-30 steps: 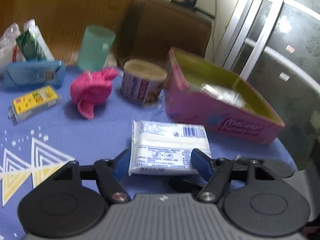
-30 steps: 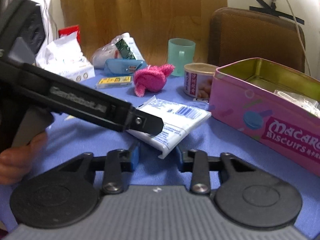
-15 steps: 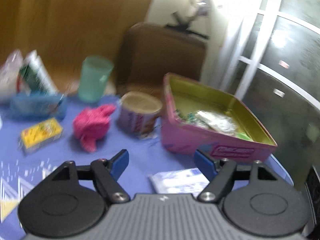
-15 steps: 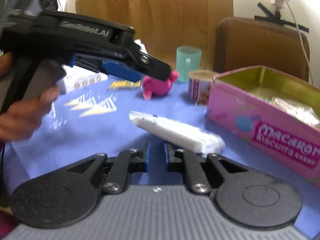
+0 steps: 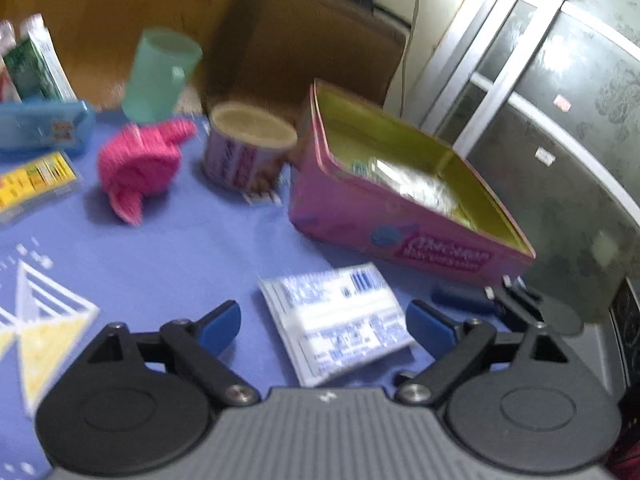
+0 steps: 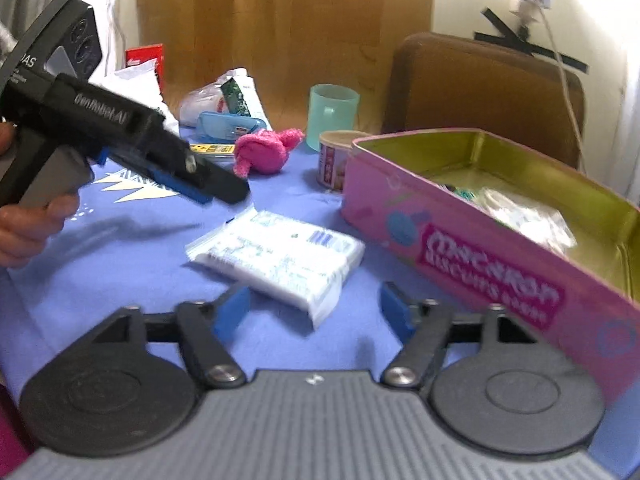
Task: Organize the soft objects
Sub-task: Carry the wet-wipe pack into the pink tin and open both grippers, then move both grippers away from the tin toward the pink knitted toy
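A white tissue pack (image 5: 340, 320) with blue print lies flat on the blue tablecloth (image 5: 180, 256), just in front of the pink biscuit tin (image 5: 400, 216). My left gripper (image 5: 324, 326) straddles the pack's near end; its jaws are opening and the pads stand clear of it. In the right wrist view the pack (image 6: 280, 256) lies just ahead of my right gripper (image 6: 314, 310), whose jaws are also opening and touch nothing. The left gripper (image 6: 216, 188), held by a hand, hovers above the cloth left of the pack. A pink knitted soft thing (image 5: 140, 164) lies farther back.
The open tin (image 6: 480, 248) holds clear wrapped packets. Behind stand a paper-labelled can (image 5: 248, 148), a green cup (image 5: 160, 76), a blue case (image 5: 40, 128), a yellow box (image 5: 32, 180) and a brown chair back (image 6: 480, 88). A tissue box (image 6: 136, 80) sits far left.
The pack, pinched and tilted in the air half a second ago, now lies flat on the cloth. Both grippers have opened wide. The left gripper has dropped lower beside the pack.
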The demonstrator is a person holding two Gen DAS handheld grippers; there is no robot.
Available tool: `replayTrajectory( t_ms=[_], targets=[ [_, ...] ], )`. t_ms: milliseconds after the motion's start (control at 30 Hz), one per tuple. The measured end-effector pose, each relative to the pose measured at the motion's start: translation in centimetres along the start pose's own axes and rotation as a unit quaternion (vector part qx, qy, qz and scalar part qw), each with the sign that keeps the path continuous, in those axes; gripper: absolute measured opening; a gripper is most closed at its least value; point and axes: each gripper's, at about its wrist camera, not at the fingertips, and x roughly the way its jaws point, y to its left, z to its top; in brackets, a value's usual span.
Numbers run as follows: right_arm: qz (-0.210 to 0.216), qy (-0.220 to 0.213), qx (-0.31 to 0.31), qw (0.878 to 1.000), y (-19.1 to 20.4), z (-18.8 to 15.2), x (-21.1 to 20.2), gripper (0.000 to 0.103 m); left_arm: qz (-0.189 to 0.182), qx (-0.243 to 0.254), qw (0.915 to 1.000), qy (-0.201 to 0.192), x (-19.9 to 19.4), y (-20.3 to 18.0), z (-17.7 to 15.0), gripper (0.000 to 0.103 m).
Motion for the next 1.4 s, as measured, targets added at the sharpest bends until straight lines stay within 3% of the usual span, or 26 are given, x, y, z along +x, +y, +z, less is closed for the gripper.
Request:
replayTrajectory(
  t_ms=[33, 67, 167, 267, 367, 500, 667, 733, 800, 867, 933, 1033, 1400],
  targets=[
    [0.003, 0.002, -0.008, 1.0, 0.0, 0.1, 0.7, 0.088, -0.007, -0.005, 0.9999, 0.012, 0.8, 0.0, -0.3, 0.095],
    [0.011, 0.01, -0.017, 1.0, 0.1, 0.2, 1.6, 0.087, -0.001, 0.008, 1.0, -0.001, 1.0, -0.4, -0.6, 0.095],
    [0.057, 0.018, 0.012, 0.998, 0.2, 0.8, 3.7, 0.061, 0.049, 0.044, 0.9978, -0.004, 1.3, -1.8, -0.8, 0.081],
    [0.026, -0.011, -0.023, 0.999, 2.1, 1.3, 3.1, 0.052, 0.041, 0.019, 0.9989, -0.015, 0.2, -1.1, 0.2, 0.078],
    [0.011, -0.051, -0.023, 0.998, 2.4, 2.0, 1.8, 0.051, 0.028, 0.023, 0.9983, -0.046, -1.5, -1.4, 1.6, 0.078],
    [-0.011, -0.096, -0.001, 0.995, 1.2, 3.5, 0.4, 0.051, 0.032, 0.076, 0.9934, -0.081, -2.2, -3.9, 4.2, 0.078],
    [-0.065, -0.127, 0.02, 0.99, -1.2, 5.0, -0.5, 0.051, 0.015, 0.116, 0.9886, -0.095, 0.0, -6.5, 8.1, 0.079],
    [-0.088, -0.131, 0.038, 0.987, -2.3, 5.2, -0.5, 0.052, 0.009, 0.133, 0.9857, -0.103, 1.4, -7.6, 9.3, 0.085],
    [-0.13, -0.131, 0.059, 0.981, -3.9, 5.3, 0.4, 0.054, 0.019, 0.139, 0.984, -0.109, 3.0, -8.5, 9.8, 0.099],
    [-0.195, -0.125, 0.074, 0.97, -5.3, 5.3, 1.8, 0.055, 0.044, 0.134, 0.9837, -0.111, 4.1, -8.7, 9.9, 0.099],
    [-0.234, -0.113, 0.092, 0.961, -6.6, 4.9, 2.8, 0.055, 0.04, 0.119, 0.9861, -0.109, 4.2, -8.2, 9.3, 0.099],
    [-0.213, -0.123, 0.146, 0.958, -7.7, 3.5, 1.8, 0.055, 0.045, 0.116, 0.9854, -0.116, 3.2, -7.1, 7.8, 0.099],
    [-0.183, -0.142, 0.161, 0.96, -4.4, 2.5, 0.8, 0.055, 0.101, 0.088, 0.9845, -0.113, -0.3, -4.3, 3.1, 0.099]
  ],
)
